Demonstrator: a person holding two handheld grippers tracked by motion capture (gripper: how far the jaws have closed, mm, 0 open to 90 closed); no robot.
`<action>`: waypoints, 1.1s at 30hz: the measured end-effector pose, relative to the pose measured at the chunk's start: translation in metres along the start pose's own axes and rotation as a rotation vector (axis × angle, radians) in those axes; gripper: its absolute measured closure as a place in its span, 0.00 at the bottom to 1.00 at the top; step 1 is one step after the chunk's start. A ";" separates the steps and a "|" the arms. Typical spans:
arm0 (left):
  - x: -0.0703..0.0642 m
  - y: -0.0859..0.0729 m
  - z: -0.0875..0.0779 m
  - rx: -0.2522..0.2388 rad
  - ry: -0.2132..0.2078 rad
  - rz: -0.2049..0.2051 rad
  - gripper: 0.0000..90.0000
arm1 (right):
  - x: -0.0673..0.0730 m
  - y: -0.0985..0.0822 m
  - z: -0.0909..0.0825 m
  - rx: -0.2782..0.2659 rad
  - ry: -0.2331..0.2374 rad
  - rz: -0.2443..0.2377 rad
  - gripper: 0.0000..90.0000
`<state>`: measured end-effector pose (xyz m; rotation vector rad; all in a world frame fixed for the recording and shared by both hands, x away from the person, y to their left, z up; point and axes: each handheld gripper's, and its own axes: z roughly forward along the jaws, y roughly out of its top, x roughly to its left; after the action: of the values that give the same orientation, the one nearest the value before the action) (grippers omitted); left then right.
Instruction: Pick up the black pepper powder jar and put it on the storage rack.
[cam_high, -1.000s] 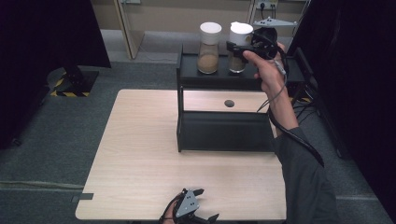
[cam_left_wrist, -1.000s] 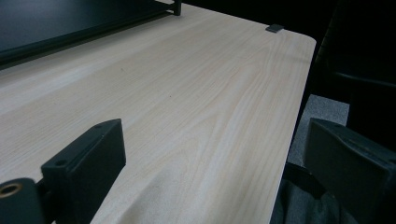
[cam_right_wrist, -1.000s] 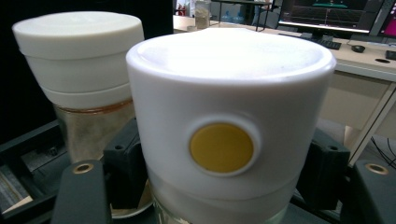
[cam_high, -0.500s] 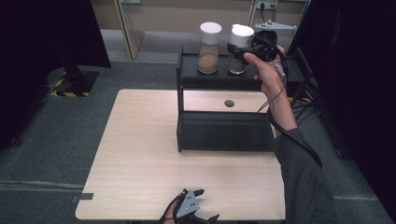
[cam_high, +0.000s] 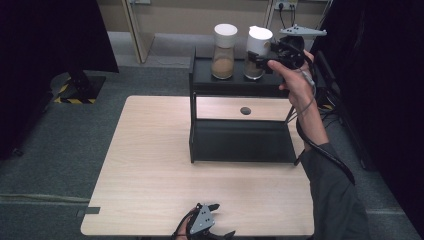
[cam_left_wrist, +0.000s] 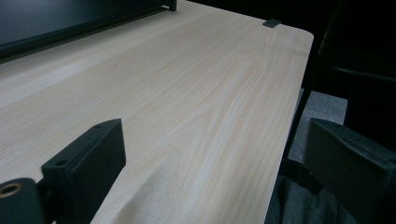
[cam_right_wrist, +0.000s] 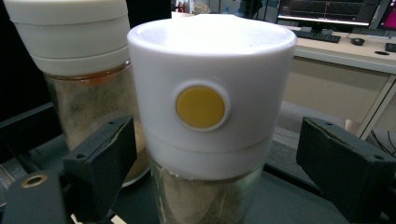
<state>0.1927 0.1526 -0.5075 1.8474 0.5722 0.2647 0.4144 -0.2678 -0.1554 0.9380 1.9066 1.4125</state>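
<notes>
Two glass jars of brown powder with white lids stand on top of a black shelf at the table's far side. My right gripper is at the right jar from the right. Its jaws have just been opening and now stand apart on either side of that jar, whose lid bears a yellow dot; the pads no longer press on it. The left jar stands close beside it. My left gripper rests open at the table's near edge, nothing between its jaws.
The shelf has an open lower level over the light wooden table. A small dark round mark lies on the table behind the shelf. Grey carpet surrounds the table. A desk with a monitor and keyboard stands beyond the jars.
The right gripper's jaws have opened off the right jar, which stands on the shelf top. Neither hand has visibly shifted.
</notes>
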 end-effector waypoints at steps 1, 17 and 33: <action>0.000 0.000 0.000 0.001 0.000 0.000 0.06 | 0.000 -0.001 -0.001 -0.002 0.002 0.003 0.13; 0.000 0.000 0.003 0.017 -0.008 0.000 0.07 | -0.005 -0.023 -0.020 -0.012 0.069 -0.021 0.12; 0.000 0.000 0.005 0.026 -0.015 -0.007 0.07 | -0.007 -0.043 -0.035 -0.036 0.107 -0.019 0.12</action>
<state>0.1949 0.1488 -0.5095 1.8706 0.5735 0.2397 0.3820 -0.3010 -0.1870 0.8403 1.9551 1.5085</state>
